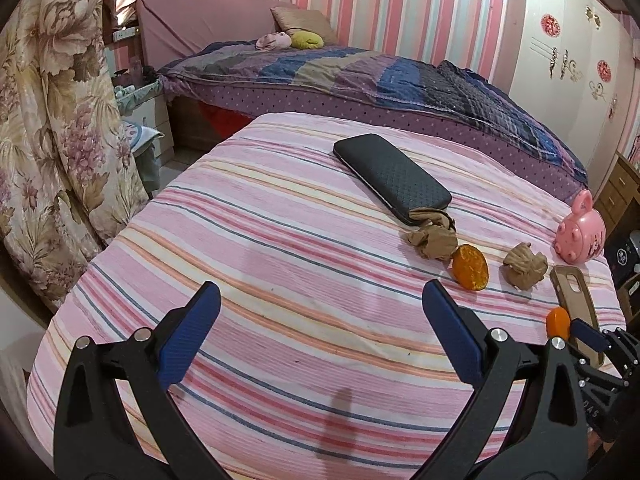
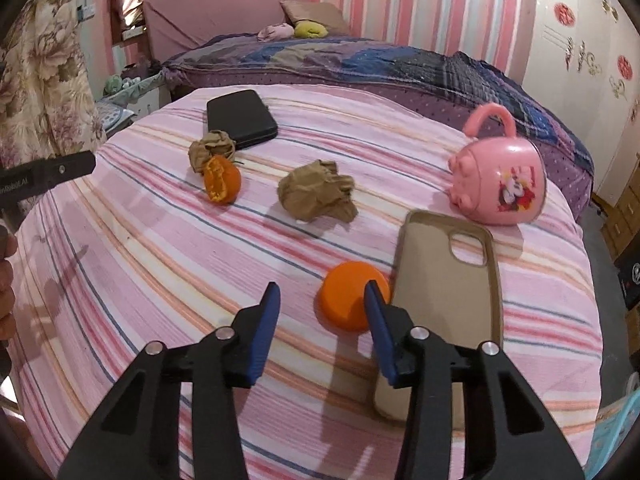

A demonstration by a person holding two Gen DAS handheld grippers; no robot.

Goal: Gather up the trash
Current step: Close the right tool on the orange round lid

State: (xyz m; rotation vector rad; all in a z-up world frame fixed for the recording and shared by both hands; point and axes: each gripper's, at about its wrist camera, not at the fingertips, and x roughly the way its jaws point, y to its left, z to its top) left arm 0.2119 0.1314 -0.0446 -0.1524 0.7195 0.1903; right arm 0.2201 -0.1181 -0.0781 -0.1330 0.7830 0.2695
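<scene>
On the pink striped cloth (image 2: 140, 264) lie two crumpled brown paper balls (image 2: 316, 196) (image 2: 212, 146) and two orange peel halves (image 2: 222, 180) (image 2: 348, 300). My right gripper (image 2: 322, 294) is open just above the cloth, its right finger beside the near orange peel, which sits at the mouth of the jaws. My left gripper (image 1: 320, 296) is open and empty over the bare cloth, left of the trash. In the left wrist view the papers (image 1: 434, 240) (image 1: 524, 266) and the far peel (image 1: 470, 267) lie to its right.
A black case (image 2: 240, 118) lies at the back of the cloth, a beige phone case (image 2: 444, 296) to the right of the near peel, and a pink toy teapot (image 2: 500, 184) behind it. A bed (image 1: 360, 76) stands beyond; floral curtains (image 1: 48, 120) hang left.
</scene>
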